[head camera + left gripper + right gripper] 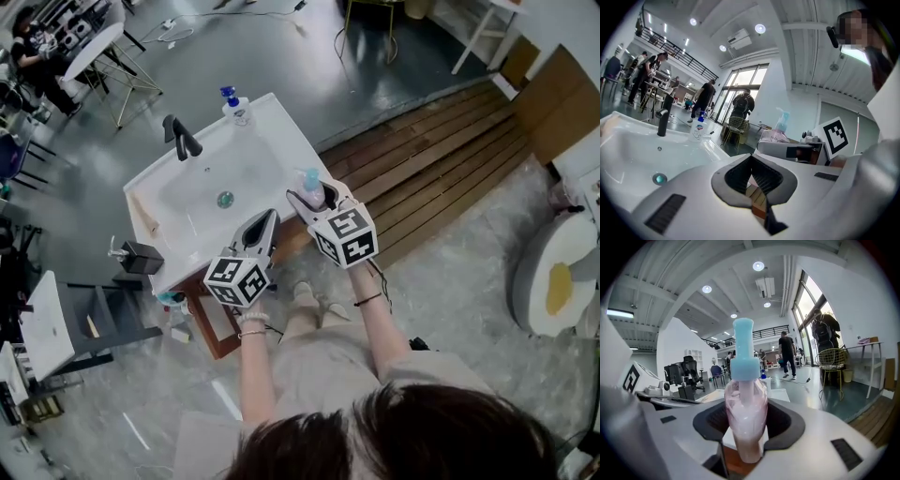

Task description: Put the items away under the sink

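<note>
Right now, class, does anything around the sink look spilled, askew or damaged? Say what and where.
Nothing stands out. The pump bottle is upright in the right hand-held gripper, the blue-capped bottle stands upright on the back corner of the sink, and no spill shows on it.

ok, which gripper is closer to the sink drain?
Left. The left gripper hangs over the front edge of the sink, just short of the drain. The right gripper, shut on a pink pump bottle, is at the front right corner, farther off.
</note>
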Demonstrator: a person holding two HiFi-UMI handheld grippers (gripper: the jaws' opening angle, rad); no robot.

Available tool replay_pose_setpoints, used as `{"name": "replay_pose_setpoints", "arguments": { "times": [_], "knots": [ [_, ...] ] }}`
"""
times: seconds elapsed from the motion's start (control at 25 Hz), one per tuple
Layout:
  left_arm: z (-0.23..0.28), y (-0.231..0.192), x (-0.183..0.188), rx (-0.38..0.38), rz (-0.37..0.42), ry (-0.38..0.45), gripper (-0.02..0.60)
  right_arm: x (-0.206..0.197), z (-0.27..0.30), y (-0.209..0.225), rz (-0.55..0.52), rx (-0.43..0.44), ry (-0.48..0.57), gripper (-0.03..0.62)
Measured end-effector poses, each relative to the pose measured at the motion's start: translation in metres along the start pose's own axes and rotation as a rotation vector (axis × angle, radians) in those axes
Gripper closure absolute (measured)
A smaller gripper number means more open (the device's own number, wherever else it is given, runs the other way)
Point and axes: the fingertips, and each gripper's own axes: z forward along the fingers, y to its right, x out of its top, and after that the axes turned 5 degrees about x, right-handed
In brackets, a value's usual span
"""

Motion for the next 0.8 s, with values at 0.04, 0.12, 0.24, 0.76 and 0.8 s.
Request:
{"name": "replay_pose_setpoints", "arguments": {
  "times": [0.04, 0.12, 0.24, 0.76, 0.8],
  "knots": [
    [-0.003, 0.004, -0.001, 0.008, 0.0, 0.005, 0.58, -0.002, -0.004, -0.001, -0.005, 0.008, -0.005, 0.393],
    [-0.011, 0.011, -0.005, 0.029, 0.0, 0.016, 0.58, -0.005, -0.013, -0.003, -0.015, 0.024, -0.017, 0.393],
    [-0.022, 0.02, -0.011, 0.062, -0.007, 0.031, 0.58, -0.012, -0.026, -0.007, -0.014, 0.046, -0.025, 0.393],
    [-0.058, 0.046, -0.044, 0.118, -0.035, 0.019, 0.58, -0.043, -0.06, -0.034, -0.003, 0.104, -0.074, 0.393],
    [-0.062, 0.045, -0.045, 0.122, -0.036, 0.018, 0.58, -0.044, -0.061, -0.036, -0.001, 0.104, -0.075, 0.393]
  ]
}}
